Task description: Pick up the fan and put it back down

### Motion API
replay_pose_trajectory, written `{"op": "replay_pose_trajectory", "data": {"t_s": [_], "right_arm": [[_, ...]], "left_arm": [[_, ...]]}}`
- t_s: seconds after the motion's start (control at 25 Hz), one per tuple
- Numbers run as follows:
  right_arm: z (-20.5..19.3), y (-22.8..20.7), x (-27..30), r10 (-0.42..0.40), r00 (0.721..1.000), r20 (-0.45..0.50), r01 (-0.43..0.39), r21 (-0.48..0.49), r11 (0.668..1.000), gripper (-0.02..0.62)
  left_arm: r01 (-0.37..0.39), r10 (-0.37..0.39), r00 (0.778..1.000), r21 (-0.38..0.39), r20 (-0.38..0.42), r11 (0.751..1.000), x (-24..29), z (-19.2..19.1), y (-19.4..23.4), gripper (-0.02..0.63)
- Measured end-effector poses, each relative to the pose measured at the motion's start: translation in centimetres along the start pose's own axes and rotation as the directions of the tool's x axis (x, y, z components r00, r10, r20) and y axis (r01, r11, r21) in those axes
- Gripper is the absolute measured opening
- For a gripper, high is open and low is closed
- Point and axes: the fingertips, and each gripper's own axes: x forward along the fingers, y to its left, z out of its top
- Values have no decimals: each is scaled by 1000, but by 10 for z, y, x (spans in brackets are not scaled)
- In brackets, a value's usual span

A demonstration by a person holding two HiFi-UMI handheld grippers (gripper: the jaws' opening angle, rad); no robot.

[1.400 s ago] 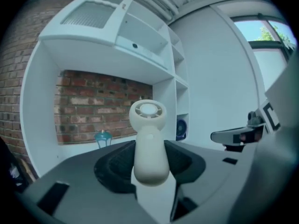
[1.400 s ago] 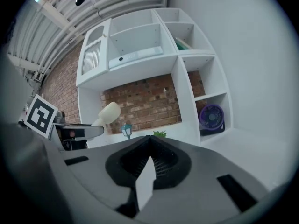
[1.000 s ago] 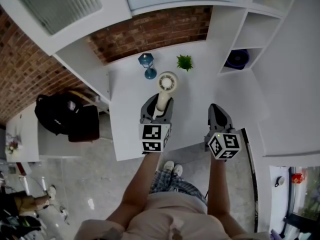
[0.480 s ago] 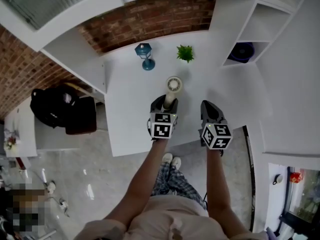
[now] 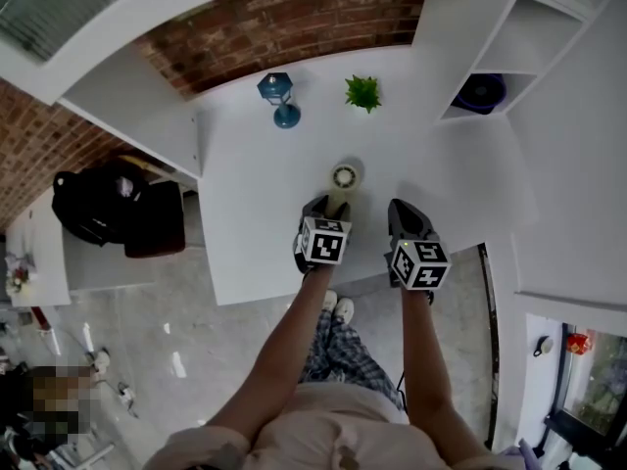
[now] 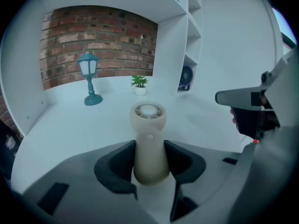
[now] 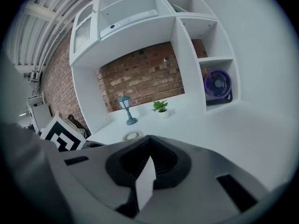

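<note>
The left gripper [image 6: 150,164] is clamped on the cream handheld fan [image 6: 149,139]: its two dark pads press on either side of the lower handle, and the round head rises clear of the jaws and leans away from the person. The right gripper [image 7: 147,141] is closed with nothing in it, its jaw tips meeting and only a thin white wedge of tabletop showing behind them. In the head view the two grippers sit side by side over the near edge of the white table [image 5: 255,213], the right one just beside the left and apart from the fan. The fan is low over the middle of the near half of the table, pointing toward the back; whether its foot touches the surface cannot be told. Farther back on the table a teal lantern lamp [image 5: 279,101] stands upright, with a small green plant [image 5: 362,93] in a white pot to its right, both well apart from the fan. Behind them is a brick wall [image 5: 294,18]. In a shelf compartment to the right sits a purple fan [image 7: 217,84]. Left of the table lies a black bag [image 5: 103,209].
</note>
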Motion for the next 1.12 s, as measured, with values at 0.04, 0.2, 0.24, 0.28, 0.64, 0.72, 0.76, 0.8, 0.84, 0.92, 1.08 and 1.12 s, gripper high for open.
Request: {"op": "replay_pose_trajectory", "data": {"t_s": [0.04, 0.2, 0.24, 0.28, 0.64, 0.72, 0.76, 0.8, 0.84, 0.92, 1.08, 1.12], "right_arm": [[1, 0, 1, -1, 1000, 1, 1, 1, 1000, 15], [3, -1, 3, -7, 1000, 2, 7, 3, 1000, 15], [3, -2, 3, -10, 1000, 1, 10, 5, 1000, 15], [4, -3, 3, -12, 1000, 2, 12, 9, 1000, 15], [5, -8, 0, -39, 999, 13, 39, 28, 999, 15], [7, -7, -3, -43, 999, 18, 42, 26, 999, 15], [8, -7, -6, -44, 999, 22, 44, 25, 999, 15], [11, -7, -9, -46, 999, 28, 46, 24, 999, 15], [13, -7, -13, -50, 998, 35, 49, 23, 999, 15], [19, -7, -22, -60, 997, 55, 59, 25, 998, 15], [33, -7, -43, -84, 991, 107, 81, 33, 996, 15], [37, -6, -49, -88, 989, 121, 85, 32, 996, 15]], "left_arm": [[6, -5, 1000, 8, -8, 1000, 2, -3, -1, 206], [38, -38, 999, 1, -5, 999, 3, -4, -5, 210], [46, -46, 999, -7, 7, 999, 1, -1, -6, 275], [55, -55, 998, -14, 23, 998, -1, 2, -6, 332], [79, -80, 993, 9, 91, 997, -18, 19, -5, 382], [86, -86, 990, 4, 112, 996, -24, 24, -5, 382], [88, -87, 988, 0, 126, 996, -28, 28, -5, 381], [88, -86, 986, -5, 140, 996, -33, 31, -4, 380], [87, -85, 984, -9, 156, 996, -38, 35, -3, 380], [91, -85, 978, -21, 193, 996, -51, 44, 0, 380], [156, -132, 940, -52, 316, 986, -90, 75, 1, 349], [171, -143, 926, -51, 349, 984, -100, 83, 1, 310]]}}
